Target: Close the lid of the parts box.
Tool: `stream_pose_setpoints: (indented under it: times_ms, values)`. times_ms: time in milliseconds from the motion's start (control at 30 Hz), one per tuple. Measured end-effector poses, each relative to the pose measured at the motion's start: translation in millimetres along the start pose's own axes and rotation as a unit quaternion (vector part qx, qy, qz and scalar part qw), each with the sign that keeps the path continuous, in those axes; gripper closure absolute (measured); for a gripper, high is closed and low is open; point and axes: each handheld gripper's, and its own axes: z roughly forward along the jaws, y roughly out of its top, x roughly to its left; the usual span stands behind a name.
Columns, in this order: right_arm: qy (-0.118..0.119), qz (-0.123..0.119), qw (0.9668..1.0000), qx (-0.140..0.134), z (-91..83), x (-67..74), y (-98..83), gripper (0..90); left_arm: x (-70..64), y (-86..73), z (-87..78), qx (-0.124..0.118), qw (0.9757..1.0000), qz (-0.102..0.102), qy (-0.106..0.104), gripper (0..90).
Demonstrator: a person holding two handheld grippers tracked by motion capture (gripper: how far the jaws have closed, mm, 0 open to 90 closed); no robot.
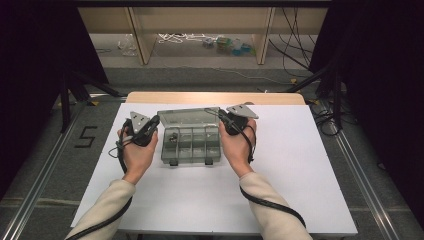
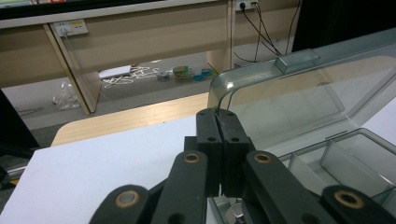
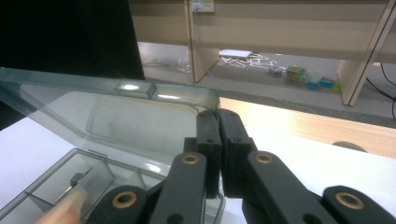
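Clear plastic compartment box (image 1: pixel 192 140) mid-table on white sheet (image 1: pixel 300 170), lid (image 1: pixel 189 118) raised. Left gripper (image 2: pixel 218 116) clamped on lid's left corner, right gripper (image 3: pixel 217 116) clamped on its right corner, jaws together on the rim. "5" (image 1: pixel 86 136) marked on floor left of table; no brand readable on box.

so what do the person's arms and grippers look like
Both forearms wear cream long sleeves. The left gripper and right gripper are black, each topped by a grey three-cornered plate, with brass-coloured pivot pins on the linkages. A black cable trails from each.
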Motion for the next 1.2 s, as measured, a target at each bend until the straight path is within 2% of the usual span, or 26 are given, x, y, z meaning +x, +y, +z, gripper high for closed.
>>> stream_pose_setpoints:
  times_ms: [167, 333, 367, 533, 600, 633, 733, 800, 900, 1033, 1100, 1200]
  values:
    - [0.003, -0.006, 1.0000, -0.005, -2.3, -0.3, -2.5, 88.7, -1.2, -1.3, -3.0, 0.003, 1.0000, 0.000, 0.001, 88.7]
    - [0.004, -0.001, 1.0000, 0.003, -6.2, 2.0, -4.2, 88.7, -1.7, -2.7, -5.5, 0.006, 1.0000, -0.001, -0.001, 88.7]
    - [0.004, -0.007, 1.0000, 0.000, -6.3, 1.7, -5.1, 88.7, -1.8, -2.9, -6.1, 0.007, 1.0000, 0.000, -0.001, 88.8]
    - [0.003, -0.010, 0.9999, 0.000, -9.5, 3.4, -7.5, 88.7, -1.3, -5.4, -9.9, 0.012, 0.9999, 0.003, -0.008, 88.4]
    - [0.005, -0.009, 0.9999, -0.002, -10.0, 4.0, -8.6, 88.7, -1.6, -6.0, -11.3, 0.014, 0.9998, -0.003, -0.012, 88.0]
    - [0.004, -0.009, 0.9999, -0.003, -10.2, 4.2, -9.2, 88.7, -1.4, -5.9, -12.5, 0.016, 0.9998, -0.001, -0.014, 87.3]
    - [0.007, -0.005, 1.0000, -0.005, -10.7, 3.9, -10.4, 88.6, -1.2, -3.8, -20.0, 0.020, 0.9994, 0.021, -0.020, 83.6]
    - [0.007, -0.007, 0.9999, -0.002, -11.5, 4.4, -10.6, 88.5, -1.2, -2.8, -26.1, 0.019, 0.9994, 0.009, -0.026, 81.7]
    - [0.004, -0.009, 0.9999, 0.000, -12.5, 5.2, -10.9, 88.5, 4.2, 4.7, -33.4, 0.009, 0.9996, 0.006, -0.026, 84.1]
    - [0.006, -0.005, 1.0000, 0.005, -13.8, 5.9, -11.1, 88.6, 7.9, 19.4, -34.4, -0.001, 0.9996, 0.000, -0.027, 88.2]
    - [0.001, -0.007, 1.0000, 0.002, -13.9, 5.8, -11.5, 88.6, 8.3, 27.7, -31.0, -0.003, 0.9995, -0.001, -0.031, 89.5]
    - [0.003, -0.010, 0.9999, 0.001, -13.9, 4.9, -11.9, 88.5, 7.2, 38.9, -21.2, 0.008, 0.9992, -0.006, -0.039, 89.8]
